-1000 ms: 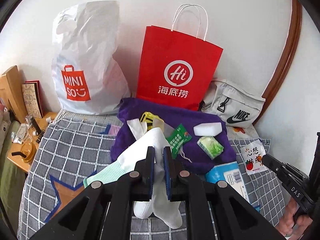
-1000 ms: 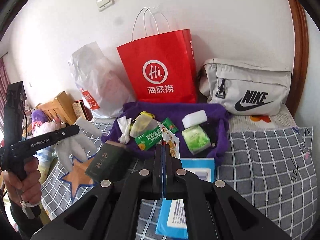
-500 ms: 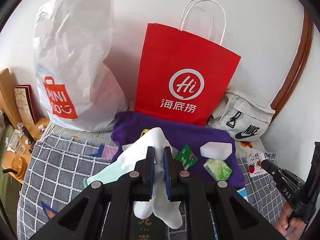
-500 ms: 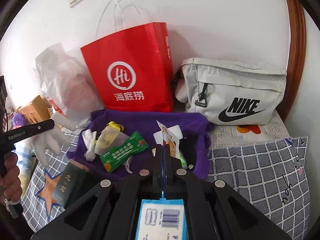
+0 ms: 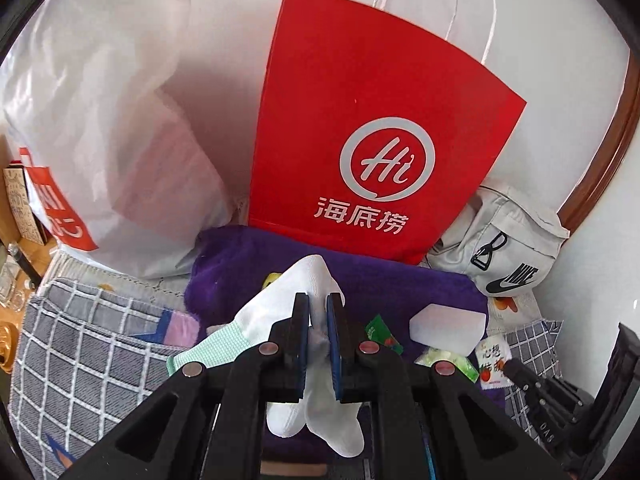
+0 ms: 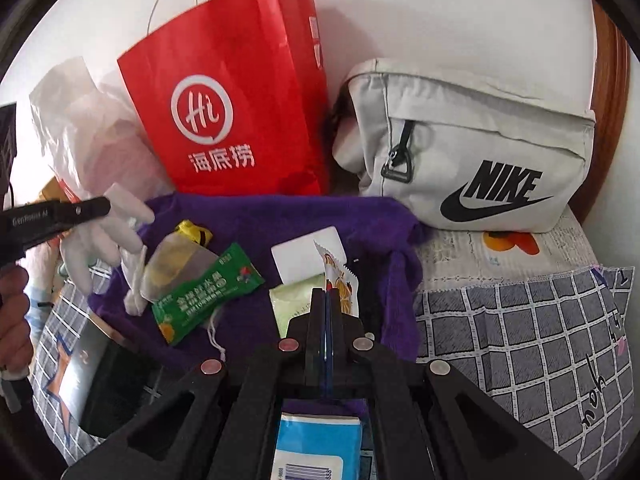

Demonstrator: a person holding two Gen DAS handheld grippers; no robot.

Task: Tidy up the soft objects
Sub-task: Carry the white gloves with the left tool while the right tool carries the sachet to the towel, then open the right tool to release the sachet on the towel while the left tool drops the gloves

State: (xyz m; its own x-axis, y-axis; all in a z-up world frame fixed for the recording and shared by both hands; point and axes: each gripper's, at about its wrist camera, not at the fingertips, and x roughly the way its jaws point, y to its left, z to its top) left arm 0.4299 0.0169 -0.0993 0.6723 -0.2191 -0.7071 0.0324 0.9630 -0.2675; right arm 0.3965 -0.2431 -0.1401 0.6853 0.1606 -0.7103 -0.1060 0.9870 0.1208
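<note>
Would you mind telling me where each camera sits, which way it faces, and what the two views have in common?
Left wrist: on the left gripper, facing the red paper bag; its fingers clamp a white glove, right gripper at the lower right.
Right wrist: on the right gripper, facing the Nike pouch and purple cloth; fingers pinch a snack packet.
Shared: bag, pouch, cloth, glove.

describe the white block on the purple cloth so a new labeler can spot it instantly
Find the red Hi paper bag against the wall; the purple cloth lies before it. The white block sits mid-cloth: plain, rectangular and unprinted, unlike the printed packets beside it.
</note>
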